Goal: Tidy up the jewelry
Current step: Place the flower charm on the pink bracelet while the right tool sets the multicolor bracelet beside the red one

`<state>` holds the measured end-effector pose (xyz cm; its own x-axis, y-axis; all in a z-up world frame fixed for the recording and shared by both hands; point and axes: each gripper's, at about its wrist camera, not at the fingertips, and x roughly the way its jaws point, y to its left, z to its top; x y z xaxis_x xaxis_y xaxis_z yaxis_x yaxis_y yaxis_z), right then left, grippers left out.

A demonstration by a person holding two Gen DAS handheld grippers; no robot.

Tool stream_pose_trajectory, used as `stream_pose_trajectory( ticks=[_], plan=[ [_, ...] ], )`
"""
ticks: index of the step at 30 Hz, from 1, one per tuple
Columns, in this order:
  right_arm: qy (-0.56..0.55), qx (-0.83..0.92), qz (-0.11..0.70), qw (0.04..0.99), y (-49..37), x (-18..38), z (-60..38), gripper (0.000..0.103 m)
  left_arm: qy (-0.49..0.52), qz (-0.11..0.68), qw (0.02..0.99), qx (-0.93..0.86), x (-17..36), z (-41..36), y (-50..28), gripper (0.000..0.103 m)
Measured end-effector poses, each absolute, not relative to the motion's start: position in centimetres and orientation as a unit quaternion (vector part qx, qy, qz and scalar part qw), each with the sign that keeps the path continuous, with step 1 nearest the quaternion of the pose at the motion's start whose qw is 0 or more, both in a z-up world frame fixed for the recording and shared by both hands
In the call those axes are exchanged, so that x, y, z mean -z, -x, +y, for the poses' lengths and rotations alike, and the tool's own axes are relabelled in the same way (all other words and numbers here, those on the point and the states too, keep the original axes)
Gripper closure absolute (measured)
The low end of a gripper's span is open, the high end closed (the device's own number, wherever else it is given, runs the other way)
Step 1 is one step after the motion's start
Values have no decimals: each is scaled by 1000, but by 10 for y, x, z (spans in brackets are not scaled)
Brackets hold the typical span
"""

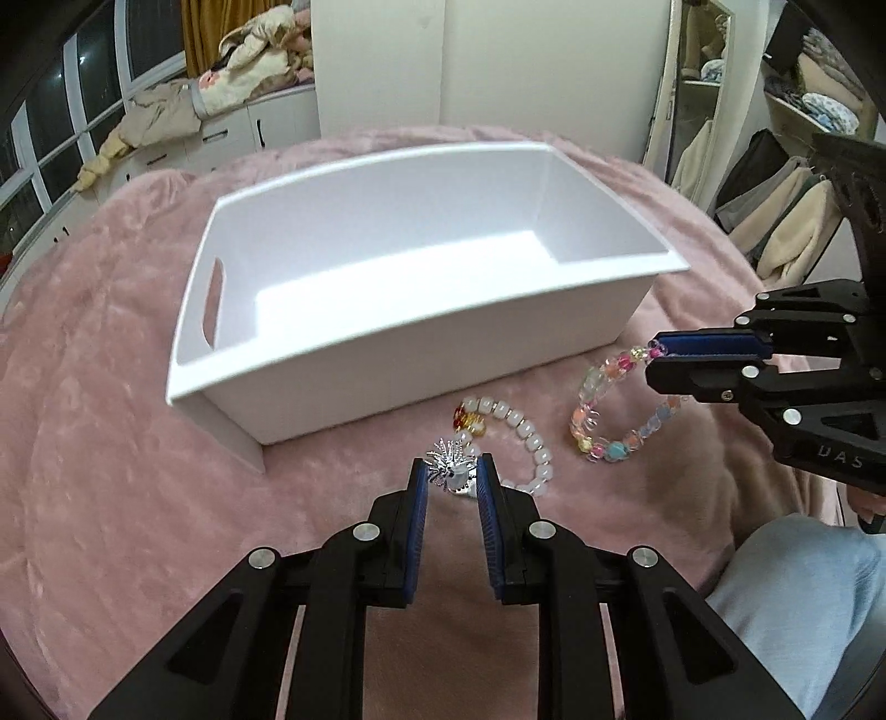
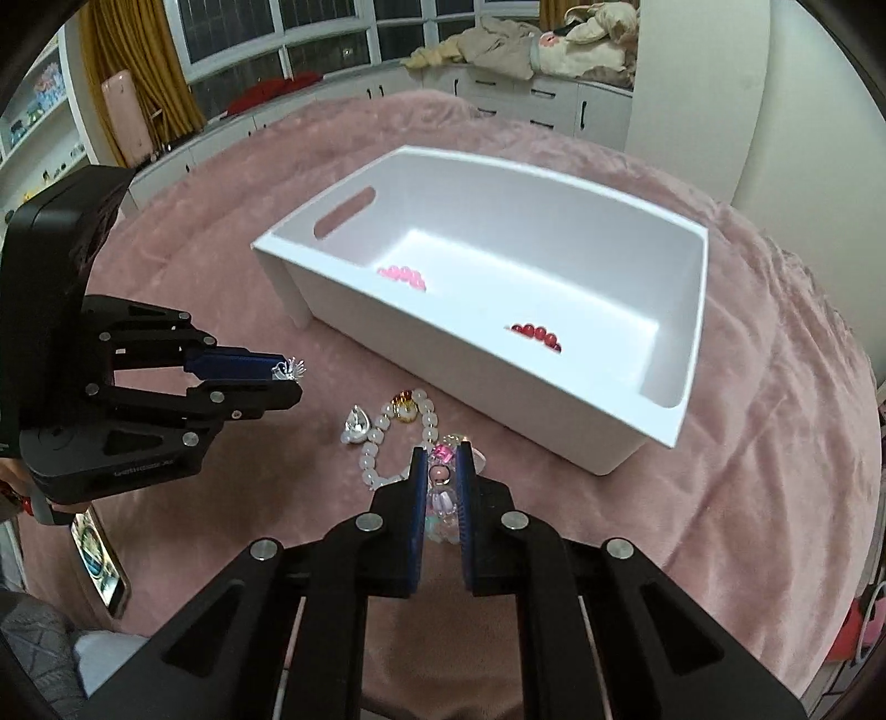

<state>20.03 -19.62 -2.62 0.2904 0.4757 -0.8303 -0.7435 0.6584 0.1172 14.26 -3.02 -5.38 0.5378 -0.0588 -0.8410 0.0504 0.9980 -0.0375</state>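
My left gripper [image 1: 451, 468] is shut on a small spiky silver ornament [image 1: 448, 462], held above the pink blanket [image 1: 111, 443]; the right wrist view shows that gripper [image 2: 293, 382] with the ornament [image 2: 288, 370] at its tips. My right gripper [image 2: 443, 459] is shut on a colourful bead bracelet [image 2: 441, 473]. In the left wrist view the bracelet [image 1: 592, 410] dangles from the right gripper [image 1: 656, 354]. A white bead bracelet [image 1: 520, 432] lies on the blanket between them. Behind stands the white box [image 1: 221, 399], which holds pink beads [image 2: 404, 275] and red beads [image 2: 537, 334].
A silver teardrop piece [image 2: 357, 423] lies beside the white bead bracelet [image 2: 426, 415]. A phone [image 2: 99, 559] rests at the blanket's near left edge. A person's jeans-clad knee [image 1: 803, 581] is at the right. Cabinets piled with clothes [image 2: 515, 50] stand beyond the bed.
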Motion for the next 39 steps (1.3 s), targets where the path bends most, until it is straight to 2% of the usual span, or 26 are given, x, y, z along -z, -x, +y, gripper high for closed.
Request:
stream_pose_trajectory(
  ticks=[19,39],
  plan=[
    [177,-364,381,831,-192,-50,-188,92,-20,432,902,12,-11,-37,-138,80],
    [140,-322,341,872,-220,-84,-188,92,-42,407,911,-55,-56,-22,-164,80]
  ],
)
